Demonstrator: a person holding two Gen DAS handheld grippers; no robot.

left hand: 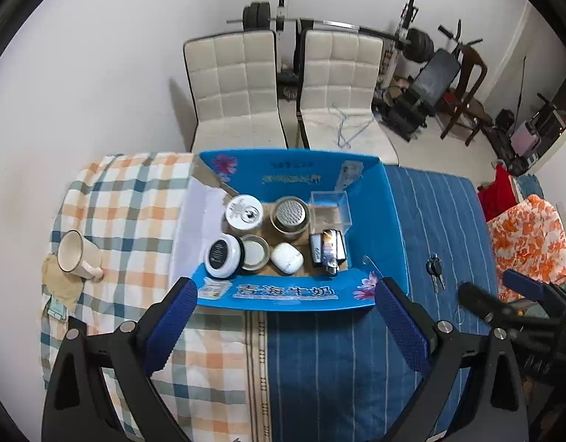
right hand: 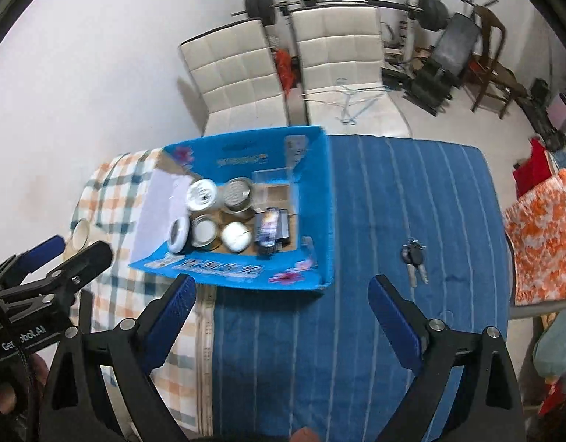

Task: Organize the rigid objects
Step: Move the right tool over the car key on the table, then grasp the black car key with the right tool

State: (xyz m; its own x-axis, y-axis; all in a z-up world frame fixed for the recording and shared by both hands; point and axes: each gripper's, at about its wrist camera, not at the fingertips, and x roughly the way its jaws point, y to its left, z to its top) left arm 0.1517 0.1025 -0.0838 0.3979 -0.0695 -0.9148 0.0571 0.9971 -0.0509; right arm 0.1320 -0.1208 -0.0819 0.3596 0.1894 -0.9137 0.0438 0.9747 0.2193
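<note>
Blue cardboard box [left hand: 283, 296], printed milk carton with its top flaps open, sits on the desk near the far edge, straddling the seam between the checked cloth [left hand: 128, 199] and the blue striped cloth [left hand: 430, 221]. Packed inside: white round tin [left hand: 243, 213], perforated-lid metal jar [left hand: 290, 215], clear plastic case [left hand: 330, 208], black-lidded white jar [left hand: 224, 254], small open tin [left hand: 254, 252], white earbud case [left hand: 286, 258], a lighter with dark packs [left hand: 329, 248].

Still outside the box: cream mug [left hand: 75, 254], lying on its side near the left edge of the desk on the checked cloth; key bunch [left hand: 435, 270] on the striped cloth, right of the box.

Handling judgement:
- Mug: rigid ceramic, moderately heavy, glazed so likely slippery, chips if dropped. Take it across the rim wall or body, not the handle.
- Keys: light, hard, loose and flat on cloth; pinch the black fobs.

Left hand-held gripper [left hand: 283, 316]: fingers wide apart, nothing between them, above the near wall of the box. Right hand-held gripper [right hand: 283, 313]: likewise spread and empty.

Surface: soft cloth, slightly rumpled. Room: two white padded chairs [left hand: 283, 84] beyond the far edge, barbell rack [left hand: 283, 14] and gym gear along the wall.
</note>
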